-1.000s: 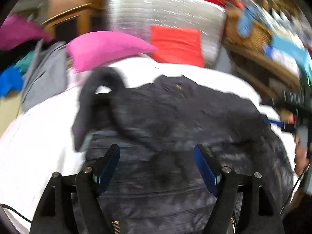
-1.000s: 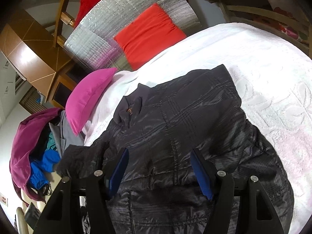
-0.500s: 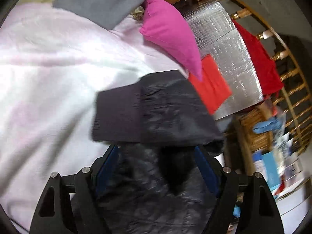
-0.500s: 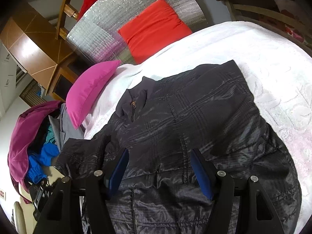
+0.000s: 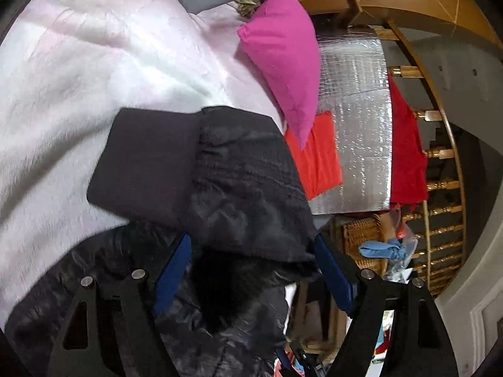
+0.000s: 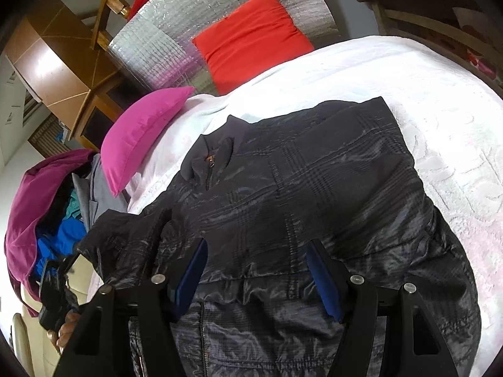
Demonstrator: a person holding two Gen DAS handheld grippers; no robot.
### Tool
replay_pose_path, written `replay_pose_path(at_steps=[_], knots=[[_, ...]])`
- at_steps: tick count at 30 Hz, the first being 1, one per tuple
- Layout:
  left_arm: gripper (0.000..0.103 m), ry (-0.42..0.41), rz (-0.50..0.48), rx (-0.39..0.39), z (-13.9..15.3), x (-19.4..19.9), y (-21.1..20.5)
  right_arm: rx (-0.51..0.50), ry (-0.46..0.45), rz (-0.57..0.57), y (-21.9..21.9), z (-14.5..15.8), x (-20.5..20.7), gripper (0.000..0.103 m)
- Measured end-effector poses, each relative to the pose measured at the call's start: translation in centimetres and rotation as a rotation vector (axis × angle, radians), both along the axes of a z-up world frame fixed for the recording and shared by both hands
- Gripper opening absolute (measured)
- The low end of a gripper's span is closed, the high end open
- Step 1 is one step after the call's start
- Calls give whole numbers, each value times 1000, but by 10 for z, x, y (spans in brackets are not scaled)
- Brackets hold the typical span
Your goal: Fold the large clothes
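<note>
With the dark jacket (image 6: 298,194) spread zip-up across the white bed (image 6: 440,100), the left gripper (image 5: 251,270), fingers spread around its sleeve (image 5: 220,172), should clench near the cuff before folding it inward, while the released right gripper (image 6: 256,276) steadies the hem.

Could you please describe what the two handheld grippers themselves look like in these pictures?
Both look alike. The left gripper and right gripper each have two matte black fingers built from angular linkage arms with triangular cut-outs and round silver pivot pins. The inner faces carry flat blue pads. No cables or printed markings show. In the right wrist view, a bare hand grips a black handle at lower left.
</note>
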State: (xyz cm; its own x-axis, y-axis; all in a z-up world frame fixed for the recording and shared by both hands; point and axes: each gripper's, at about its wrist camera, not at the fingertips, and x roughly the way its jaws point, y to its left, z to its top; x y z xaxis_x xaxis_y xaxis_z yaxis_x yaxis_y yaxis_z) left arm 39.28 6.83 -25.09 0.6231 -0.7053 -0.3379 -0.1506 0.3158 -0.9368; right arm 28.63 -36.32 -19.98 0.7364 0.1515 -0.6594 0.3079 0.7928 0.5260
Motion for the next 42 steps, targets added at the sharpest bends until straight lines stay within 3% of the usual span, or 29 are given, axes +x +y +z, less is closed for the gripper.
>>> replay_pose_path(at_steps=[3,8,15,19,27,31,39,42], knots=[[81,-16,-13,-6,3,-11,-2,13,4,4,-2,-1,2,69],[81,-9,63,-24,-3,2,-1,4,11,24,7,-3,4,69],[81,44,34,-211,-24,6,-12,-34,29,37,16,-7,6,69],[81,27,65,-169,-18,11,-13,-31,32,44,18,-9,9,69],[78,75,128,-234,-41,26,-6,-49,39,56,21,-11,9,69],[66,54,145,-219,-40,28,-5,-55,52,54,18,-14,8,69],[28,-12,155,-120,-31,40,1,-51,49,37,9,-14,2,69],[22,-41,159,-87,-26,41,2,-56,52,34,6,-15,-1,69]])
